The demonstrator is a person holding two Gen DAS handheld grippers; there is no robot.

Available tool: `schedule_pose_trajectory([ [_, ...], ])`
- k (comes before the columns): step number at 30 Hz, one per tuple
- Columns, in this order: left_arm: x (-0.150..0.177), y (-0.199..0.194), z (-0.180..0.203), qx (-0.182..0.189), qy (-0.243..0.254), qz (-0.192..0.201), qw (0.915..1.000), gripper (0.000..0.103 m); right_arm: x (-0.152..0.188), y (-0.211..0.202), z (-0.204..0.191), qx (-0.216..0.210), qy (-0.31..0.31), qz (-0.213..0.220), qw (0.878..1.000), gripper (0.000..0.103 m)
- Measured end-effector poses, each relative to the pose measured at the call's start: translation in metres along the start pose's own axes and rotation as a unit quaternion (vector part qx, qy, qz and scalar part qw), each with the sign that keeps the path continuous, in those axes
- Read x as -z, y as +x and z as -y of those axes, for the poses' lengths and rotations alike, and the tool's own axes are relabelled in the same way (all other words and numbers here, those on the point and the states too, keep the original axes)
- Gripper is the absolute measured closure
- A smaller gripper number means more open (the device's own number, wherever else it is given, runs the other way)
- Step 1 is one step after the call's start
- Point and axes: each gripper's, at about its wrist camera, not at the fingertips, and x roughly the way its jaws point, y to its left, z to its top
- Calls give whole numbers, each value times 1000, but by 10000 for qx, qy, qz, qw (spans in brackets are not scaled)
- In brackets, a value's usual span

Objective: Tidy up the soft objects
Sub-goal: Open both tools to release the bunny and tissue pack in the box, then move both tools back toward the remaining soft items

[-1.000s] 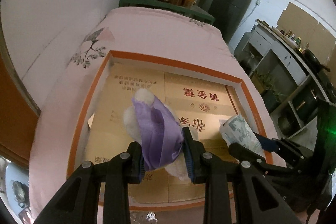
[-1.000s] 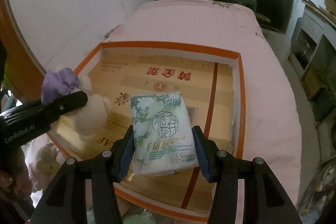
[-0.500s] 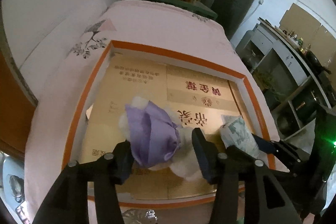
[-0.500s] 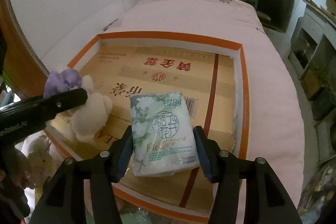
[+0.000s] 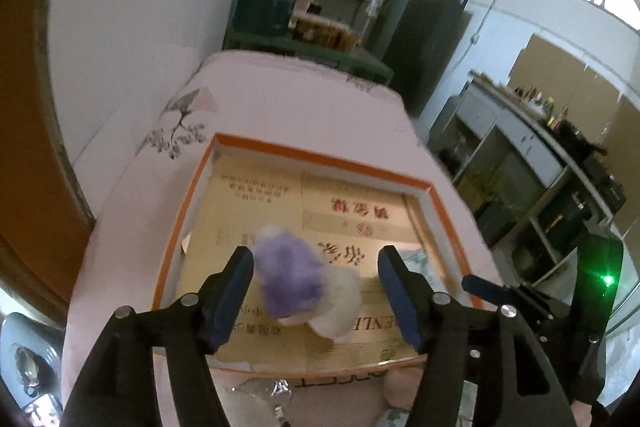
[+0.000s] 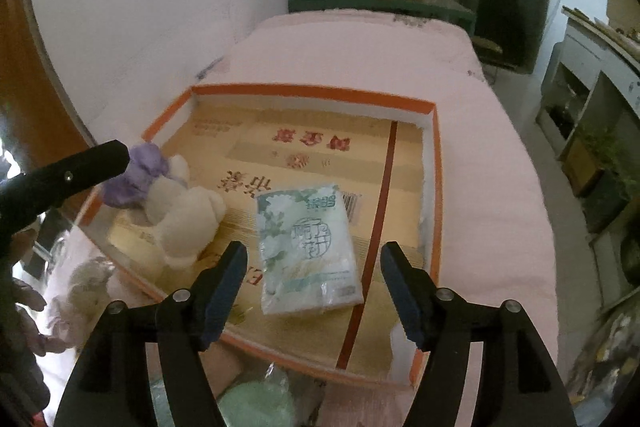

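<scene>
Left gripper (image 5: 316, 291): jaws spread wide and opening, pads clear of the plush toy (image 5: 320, 301) lying between them. Toy: cream body, purple cloth on its head, resting on the cardboard floor of the orange-rimmed box (image 5: 320, 163), near the box's left wall.

Right gripper (image 6: 314, 287): jaws likewise parted and opening, touching nothing. Tissue pack (image 6: 308, 247), green floral print, lies flat in the box, right of the toy and apart from it.

Box sits on a pink bedcover (image 6: 480, 147).
</scene>
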Motion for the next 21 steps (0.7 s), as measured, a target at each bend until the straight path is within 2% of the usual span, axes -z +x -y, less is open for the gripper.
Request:
schedule_pose_trajectory([
  [11,14,-55,2,-59,16,494,9988,38,31,-79,-16,-298,279,804,9959,32],
  [21,50,-114,20,-225,434,1258,9908,38,75,-124,-40,-357,352,1139,9922,32],
])
